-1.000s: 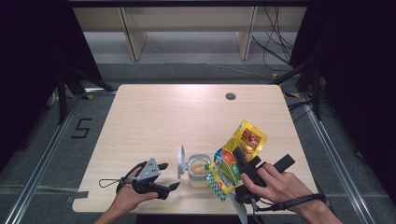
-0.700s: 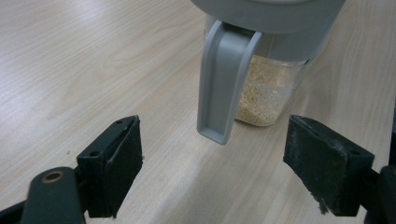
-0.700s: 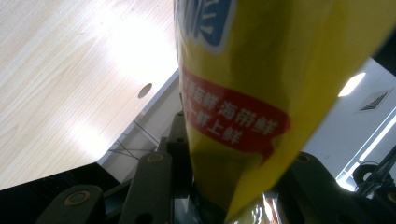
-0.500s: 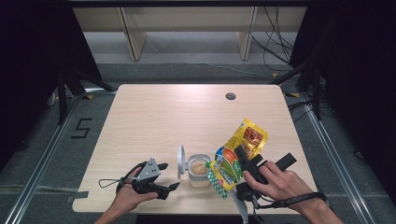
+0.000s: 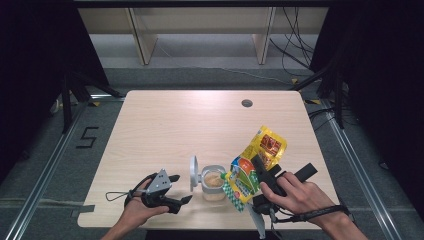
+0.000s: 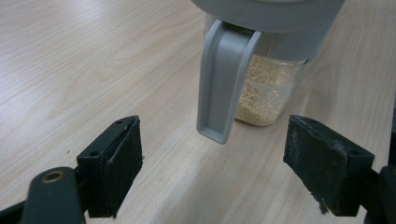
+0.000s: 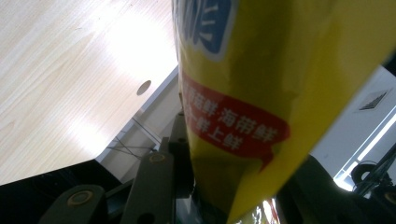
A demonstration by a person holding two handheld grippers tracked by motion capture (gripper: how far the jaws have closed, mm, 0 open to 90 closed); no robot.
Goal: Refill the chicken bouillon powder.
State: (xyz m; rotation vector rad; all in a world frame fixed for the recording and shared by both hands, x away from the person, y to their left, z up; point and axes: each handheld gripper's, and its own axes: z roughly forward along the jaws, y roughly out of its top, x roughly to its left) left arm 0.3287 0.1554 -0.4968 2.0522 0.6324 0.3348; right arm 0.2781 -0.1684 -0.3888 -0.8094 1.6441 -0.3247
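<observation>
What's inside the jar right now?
The jar holds pale tan granules, a low layer seen through its clear wall. Its lid is flipped open. The yellow bag tilted alongside hides the jar's right side.

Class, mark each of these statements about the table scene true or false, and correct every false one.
1. The right gripper holds a yellow packet. True.
2. The jar is empty. False: pale granules lie in it.
3. The jar's grey lid is flipped open. True.
4. The left gripper clamps the lid's latch. False: its jaws stand open, apart from it.
5. The packet lies flat on the table. False: it is held tilted over the jar.
</observation>
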